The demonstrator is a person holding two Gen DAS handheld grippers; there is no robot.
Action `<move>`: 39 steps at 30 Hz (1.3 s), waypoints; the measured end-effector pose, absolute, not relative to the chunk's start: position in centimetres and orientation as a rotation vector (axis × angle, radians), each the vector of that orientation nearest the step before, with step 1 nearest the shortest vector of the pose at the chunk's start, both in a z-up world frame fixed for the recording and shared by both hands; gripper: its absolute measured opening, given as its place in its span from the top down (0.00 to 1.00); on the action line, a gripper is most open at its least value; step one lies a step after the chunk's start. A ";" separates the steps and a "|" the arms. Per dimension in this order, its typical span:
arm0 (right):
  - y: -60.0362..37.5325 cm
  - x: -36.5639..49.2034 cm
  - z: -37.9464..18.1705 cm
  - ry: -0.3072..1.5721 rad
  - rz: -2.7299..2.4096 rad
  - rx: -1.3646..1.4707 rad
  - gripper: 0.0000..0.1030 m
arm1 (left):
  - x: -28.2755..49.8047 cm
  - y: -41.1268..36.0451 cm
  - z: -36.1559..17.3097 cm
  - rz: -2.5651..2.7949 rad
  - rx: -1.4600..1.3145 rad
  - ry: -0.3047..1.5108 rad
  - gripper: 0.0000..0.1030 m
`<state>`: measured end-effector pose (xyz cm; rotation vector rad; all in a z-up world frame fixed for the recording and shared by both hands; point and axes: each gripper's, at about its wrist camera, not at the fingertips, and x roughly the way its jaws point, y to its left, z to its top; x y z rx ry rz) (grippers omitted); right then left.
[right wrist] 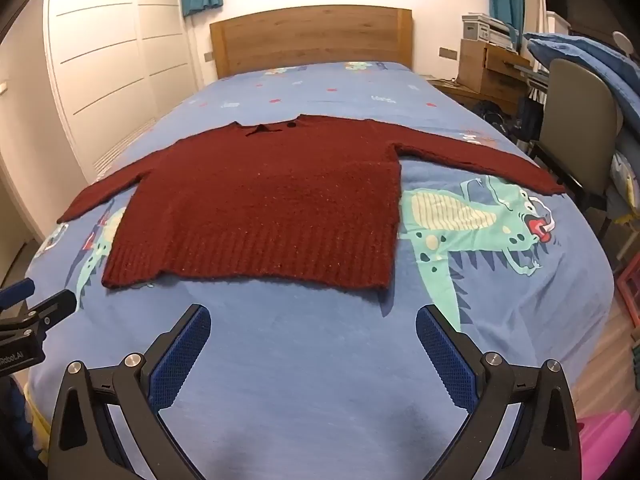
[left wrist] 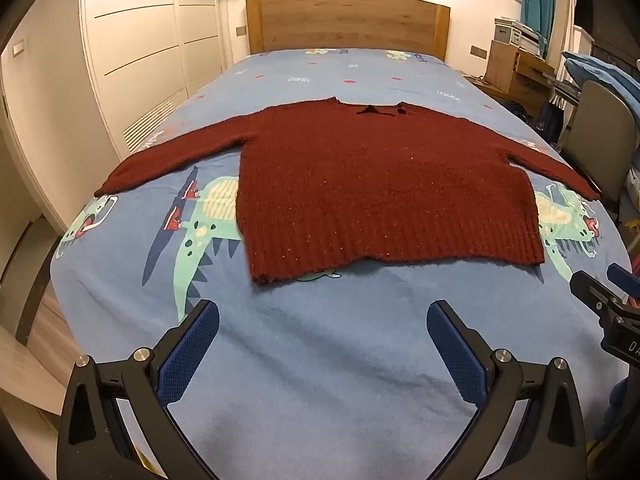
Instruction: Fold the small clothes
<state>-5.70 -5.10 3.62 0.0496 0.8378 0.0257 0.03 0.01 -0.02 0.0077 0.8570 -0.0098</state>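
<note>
A dark red knitted sweater [left wrist: 384, 184] lies flat and face up on the bed, sleeves spread out to both sides, hem toward me. It also shows in the right wrist view [right wrist: 264, 200]. My left gripper [left wrist: 323, 320] is open and empty, held above the sheet just short of the hem. My right gripper [right wrist: 313, 322] is open and empty, also just short of the hem. The right gripper shows at the right edge of the left wrist view [left wrist: 612, 292]. The left gripper shows at the left edge of the right wrist view [right wrist: 36, 312].
The bed has a blue sheet with green dinosaur prints [right wrist: 472, 216] and a wooden headboard [left wrist: 344, 20]. White wardrobes [left wrist: 136, 48] stand on the left. A chair [right wrist: 576, 120], a wooden desk [right wrist: 488, 68] and piled blue bedding [right wrist: 592, 64] stand on the right.
</note>
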 end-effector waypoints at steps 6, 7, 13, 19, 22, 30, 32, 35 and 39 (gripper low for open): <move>-5.3 -5.7 3.5 0.840 0.030 0.050 0.00 | 0.0 0.1 -0.7 -0.011 0.013 0.856 0.01; -5.1 -5.7 3.5 0.839 0.024 0.039 0.00 | 0.0 0.1 -0.7 -0.010 0.011 0.860 0.01; -5.2 -5.7 3.5 0.837 0.022 0.033 0.00 | 0.3 0.3 -0.8 -0.002 -0.002 0.874 0.01; -5.1 -5.7 3.6 0.835 0.020 0.031 0.00 | 0.2 0.2 -1.0 -0.008 -0.005 0.870 0.01; -5.2 -5.7 3.5 0.833 0.020 0.032 0.00 | 0.1 0.1 -0.9 -0.007 -0.002 0.864 0.01; -5.2 -5.7 3.7 0.832 0.019 0.037 0.00 | -0.1 -0.1 -0.7 -0.015 -0.006 0.855 0.01; -5.2 -5.7 3.7 0.832 0.019 0.037 0.00 | -0.1 -0.1 -0.7 -0.011 -0.005 0.856 0.01; -5.2 -5.7 3.8 0.831 0.016 0.036 0.00 | 0.0 0.1 -0.7 -0.007 -0.010 0.860 0.01; -5.2 -5.8 3.8 0.829 0.015 0.037 0.00 | 0.0 0.2 -0.6 -0.004 -0.015 0.861 0.01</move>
